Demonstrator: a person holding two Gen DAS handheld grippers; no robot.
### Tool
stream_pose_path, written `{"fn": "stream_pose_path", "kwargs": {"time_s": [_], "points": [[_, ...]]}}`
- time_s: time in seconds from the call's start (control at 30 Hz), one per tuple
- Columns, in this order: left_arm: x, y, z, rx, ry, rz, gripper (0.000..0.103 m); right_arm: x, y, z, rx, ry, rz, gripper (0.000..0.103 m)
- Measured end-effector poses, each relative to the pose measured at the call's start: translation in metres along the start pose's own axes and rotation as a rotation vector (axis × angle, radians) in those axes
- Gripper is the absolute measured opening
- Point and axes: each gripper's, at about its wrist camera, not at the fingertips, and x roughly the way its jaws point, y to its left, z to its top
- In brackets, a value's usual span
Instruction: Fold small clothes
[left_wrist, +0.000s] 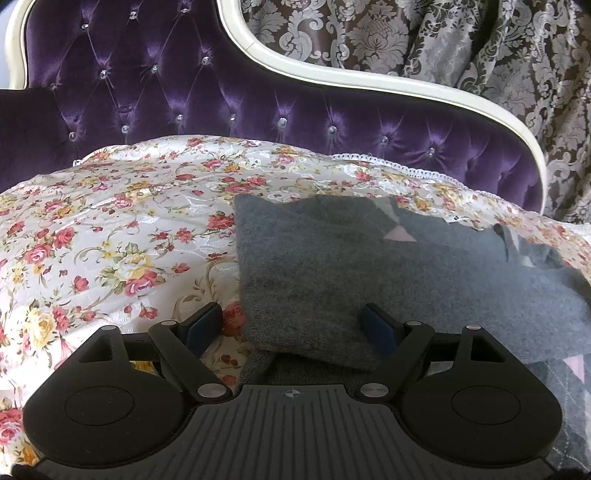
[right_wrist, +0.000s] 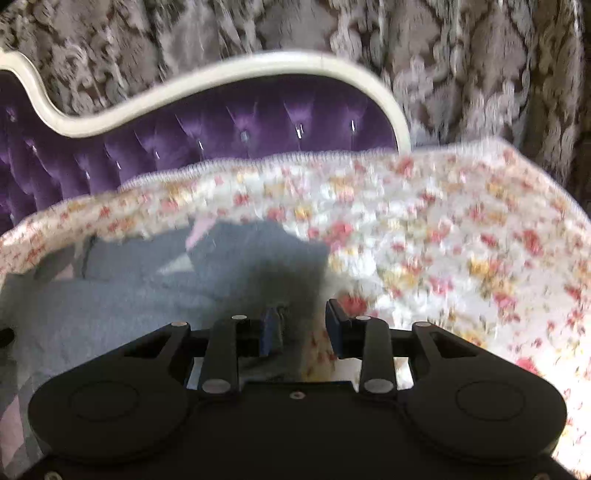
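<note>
A grey knitted garment (left_wrist: 332, 277) with pale pink diamond patches lies folded over on the floral bedspread (left_wrist: 110, 240). My left gripper (left_wrist: 291, 326) hovers at its near left corner and is wide open. One of its fingers sits over the bedspread and the other over the knit, and nothing is pinched. In the blurred right wrist view the same garment (right_wrist: 147, 295) fills the left half. My right gripper (right_wrist: 303, 323) is at the garment's right edge with its jaws apart. Grey cloth and bedspread (right_wrist: 443, 258) show in the gap, and the pads do not press on anything.
A purple tufted headboard (left_wrist: 184, 110) with a cream frame rises behind the bed and also shows as the headboard (right_wrist: 258, 122) in the right wrist view. Patterned brown and silver curtains (left_wrist: 443, 44) hang behind it. The bedspread's lace edge runs along the headboard.
</note>
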Motion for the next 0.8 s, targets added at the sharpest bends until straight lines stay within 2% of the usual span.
{"fn": "stream_pose_path", "kwargs": {"time_s": [0.07,0.2,0.37,0.5,0.6,0.67,0.7,0.8], "points": [[0.000,0.000,0.000,0.001,0.001,0.001,0.082,0.004,0.007,0.001,-0.037,-0.006,0.039,0.043],[0.000,0.000,0.000,0.001,0.002,0.000,0.082,0.028,0.020,-0.006,-0.104,0.042,0.092,0.043],[0.000,0.000,0.000,0.002,0.000,0.000,0.082,0.026,0.003,-0.006,-0.001,0.014,0.136,0.042],[0.000,0.001,0.000,0.002,-0.001,-0.001,0.082,0.021,-0.007,-0.009,-0.015,0.028,0.137,0.043],[0.000,0.000,0.000,0.002,-0.001,0.000,0.083,0.026,-0.013,-0.008,-0.007,0.052,0.176,0.043],[0.000,0.000,0.000,0.001,-0.001,0.000,0.083,0.032,-0.013,-0.005,-0.005,0.085,0.222,0.034],[0.000,0.000,0.000,0.001,-0.001,-0.001,0.083,0.032,-0.011,-0.003,-0.006,0.103,0.245,0.019],[0.000,0.000,0.000,-0.001,-0.001,-0.003,0.083,0.018,-0.007,0.011,0.050,0.106,0.328,0.018]]}}
